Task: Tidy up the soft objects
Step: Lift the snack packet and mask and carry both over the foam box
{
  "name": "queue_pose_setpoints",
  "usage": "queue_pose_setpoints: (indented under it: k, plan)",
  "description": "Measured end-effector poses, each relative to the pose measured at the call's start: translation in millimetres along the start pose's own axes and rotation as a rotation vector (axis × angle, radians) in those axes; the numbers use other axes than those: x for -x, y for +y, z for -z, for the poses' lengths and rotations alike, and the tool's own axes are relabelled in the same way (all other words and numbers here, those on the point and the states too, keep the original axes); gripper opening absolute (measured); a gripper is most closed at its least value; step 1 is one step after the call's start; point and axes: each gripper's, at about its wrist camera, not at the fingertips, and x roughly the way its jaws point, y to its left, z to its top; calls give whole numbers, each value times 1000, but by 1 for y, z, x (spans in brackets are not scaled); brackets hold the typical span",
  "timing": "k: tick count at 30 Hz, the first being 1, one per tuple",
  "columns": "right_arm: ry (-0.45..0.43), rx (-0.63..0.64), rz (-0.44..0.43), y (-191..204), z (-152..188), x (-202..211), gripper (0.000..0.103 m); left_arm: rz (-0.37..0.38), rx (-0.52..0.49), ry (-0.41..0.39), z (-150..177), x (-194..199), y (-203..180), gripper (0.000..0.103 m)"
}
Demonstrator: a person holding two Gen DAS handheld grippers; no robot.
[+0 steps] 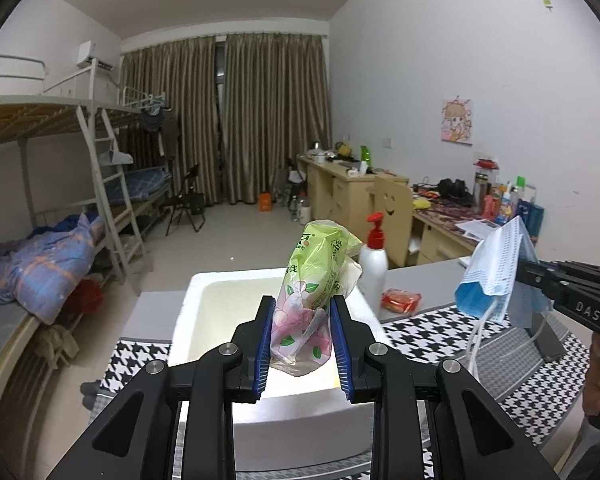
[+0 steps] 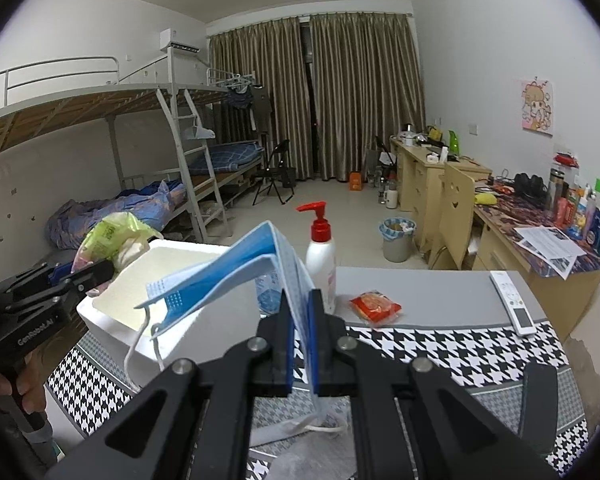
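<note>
Green-and-pink floral tissue pack (image 1: pixel 308 300) clamped upright between the blue-padded fingers (image 1: pixel 263 344) of the left gripper (image 1: pixel 300 344), held above the open white foam box (image 1: pixel 204 292). Right gripper (image 2: pixel 300 336) nearly closed, pinching a blue face mask (image 2: pixel 236 276) by one edge; the mask droops toward the box side, ear loops (image 2: pixel 140 344) dangling. Foam box stands at the left edge of the surface (image 2: pixel 432 300), partly on a houndstooth cloth (image 2: pixel 460 352). White pump bottle (image 2: pixel 321 256) with red top stands just beside the box. Red snack packet (image 2: pixel 374 307) lies near the bottle. White remote (image 2: pixel 512 300) lies toward the right edge.
</note>
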Motion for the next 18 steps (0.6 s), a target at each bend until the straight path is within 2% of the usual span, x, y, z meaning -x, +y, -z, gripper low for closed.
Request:
queue_pose_setpoints:
  k: [15,18]
  plan:
    - [12,37,-30,19,-10,-18,9,-46,19,43,1,-21,21,29]
    - [13,40,-33,21,-12,-20,9,-51,18,52,1,-25,22,32]
